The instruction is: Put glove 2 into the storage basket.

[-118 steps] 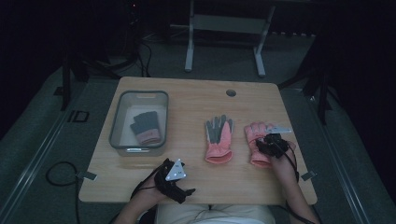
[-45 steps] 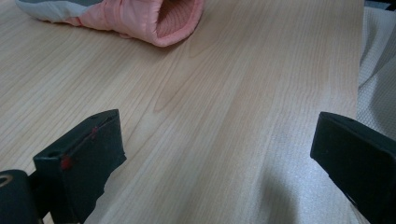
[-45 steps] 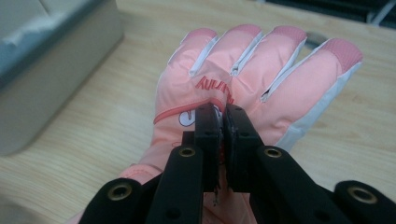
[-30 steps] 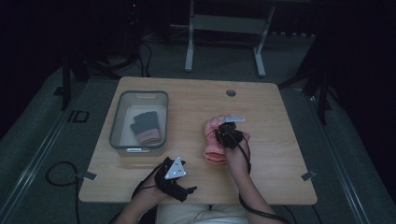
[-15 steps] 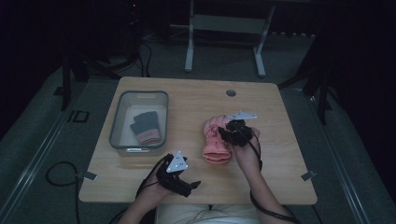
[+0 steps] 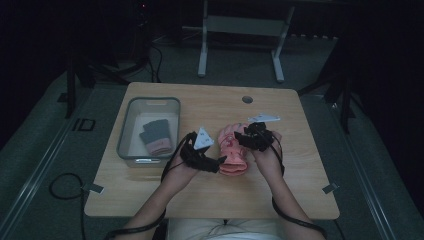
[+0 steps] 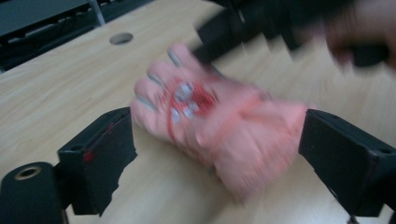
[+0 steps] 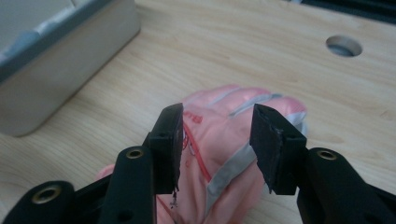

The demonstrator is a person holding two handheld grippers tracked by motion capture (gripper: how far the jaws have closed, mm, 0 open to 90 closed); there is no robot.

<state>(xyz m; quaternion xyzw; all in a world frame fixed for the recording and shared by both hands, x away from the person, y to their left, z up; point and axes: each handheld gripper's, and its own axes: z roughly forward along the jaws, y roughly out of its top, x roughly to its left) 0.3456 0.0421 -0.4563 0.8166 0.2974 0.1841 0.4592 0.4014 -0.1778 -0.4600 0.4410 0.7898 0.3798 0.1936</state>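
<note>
Both open grippers, left gripper [image 6: 216, 162] newly forward, flank pink gloves [image 6: 233, 150] beside bin [image 6: 131, 131].

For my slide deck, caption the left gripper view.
Open left claw straddles pink gloves on the wooden table.

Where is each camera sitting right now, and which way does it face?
High view: above the person's side, looking forward and down on the table; forearms and both grippers show.
Left gripper view: on the left gripper, jaws open astride the pink gloves.
Right gripper view: on the right gripper, jaws open above the gloves, bin beyond.
All three share the gloves.
</note>
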